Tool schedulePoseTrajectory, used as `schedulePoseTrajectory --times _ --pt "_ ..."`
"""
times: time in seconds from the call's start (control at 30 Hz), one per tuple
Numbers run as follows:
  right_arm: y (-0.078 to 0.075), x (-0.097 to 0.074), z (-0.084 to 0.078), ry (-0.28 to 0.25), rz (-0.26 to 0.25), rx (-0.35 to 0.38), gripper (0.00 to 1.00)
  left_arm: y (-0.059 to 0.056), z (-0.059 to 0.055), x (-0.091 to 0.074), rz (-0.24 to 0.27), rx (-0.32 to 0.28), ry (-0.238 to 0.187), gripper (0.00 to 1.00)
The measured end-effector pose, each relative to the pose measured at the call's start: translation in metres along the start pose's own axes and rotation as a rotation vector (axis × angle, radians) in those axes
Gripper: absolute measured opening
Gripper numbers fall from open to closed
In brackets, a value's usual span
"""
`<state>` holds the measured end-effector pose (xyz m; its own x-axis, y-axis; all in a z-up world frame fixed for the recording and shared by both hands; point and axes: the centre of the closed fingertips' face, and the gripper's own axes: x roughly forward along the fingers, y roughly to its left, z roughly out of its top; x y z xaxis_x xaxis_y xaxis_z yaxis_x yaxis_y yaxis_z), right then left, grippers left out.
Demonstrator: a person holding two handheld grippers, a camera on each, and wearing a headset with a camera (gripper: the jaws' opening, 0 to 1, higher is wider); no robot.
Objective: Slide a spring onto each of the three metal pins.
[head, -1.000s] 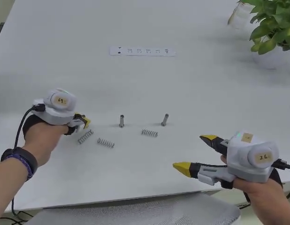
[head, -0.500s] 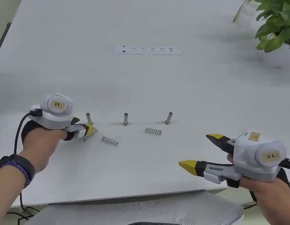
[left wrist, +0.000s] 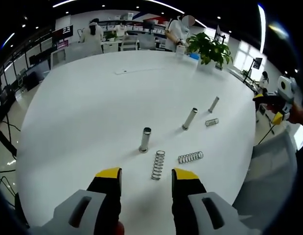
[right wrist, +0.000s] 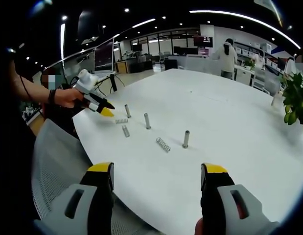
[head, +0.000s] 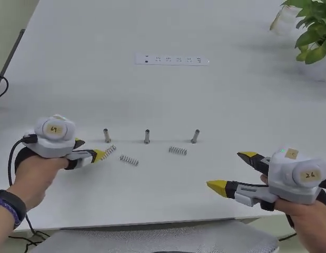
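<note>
jaws parted and empty on both, white table (head: 168, 95), right gripper (head: 231, 170) wide open near the front edge, left gripper (left wrist: 147, 174) narrower, tips just short of first spring (left wrist: 158, 164), left pin (head: 107, 135), middle pin (head: 147, 136), right pin (head: 195, 136) upright in a row, second spring (head: 129, 160), third spring (head: 177, 151) flat beside them

Wide bare desk (head: 163, 100) left open between power strip (head: 171, 59) and row of upright pins (head: 147, 136), approach from near edge interrupted by loose springs (head: 129, 160), far right corner taken by plant (head: 313, 31)
</note>
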<state>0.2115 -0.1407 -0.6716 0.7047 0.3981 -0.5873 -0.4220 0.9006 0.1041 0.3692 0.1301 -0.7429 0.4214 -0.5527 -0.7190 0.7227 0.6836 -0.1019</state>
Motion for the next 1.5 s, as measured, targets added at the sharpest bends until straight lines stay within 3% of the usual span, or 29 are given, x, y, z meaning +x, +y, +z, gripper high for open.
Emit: schedulePoseTrajectory --times 0.33,0.6,0.83,1.07,1.37,1.5 --pt "-0.002 -0.001 0.001 -0.004 -0.002 -0.001 0.72 -0.005 -0.011 -0.012 -0.012 0.019 -0.004 0.39" --pt "-0.005 0.000 0.000 0.001 -0.004 -0.001 0.72 -0.013 -0.005 -0.031 -0.023 0.026 -0.059 0.43" --pt "-0.006 0.002 0.002 0.001 -0.004 0.002 0.71 -0.017 -0.012 -0.045 -0.009 0.033 -0.067 0.45" --pt "-0.001 0.009 0.004 0.007 0.009 -0.003 0.71 -0.022 -0.016 -0.065 -0.002 0.042 -0.094 0.51" --pt "0.006 0.017 0.007 0.010 0.031 -0.014 0.71 -0.025 -0.008 -0.092 0.015 0.028 -0.169 0.61" --pt "0.008 0.019 0.008 0.012 0.038 -0.019 0.71 -0.026 -0.010 -0.096 0.010 0.028 -0.173 0.64"
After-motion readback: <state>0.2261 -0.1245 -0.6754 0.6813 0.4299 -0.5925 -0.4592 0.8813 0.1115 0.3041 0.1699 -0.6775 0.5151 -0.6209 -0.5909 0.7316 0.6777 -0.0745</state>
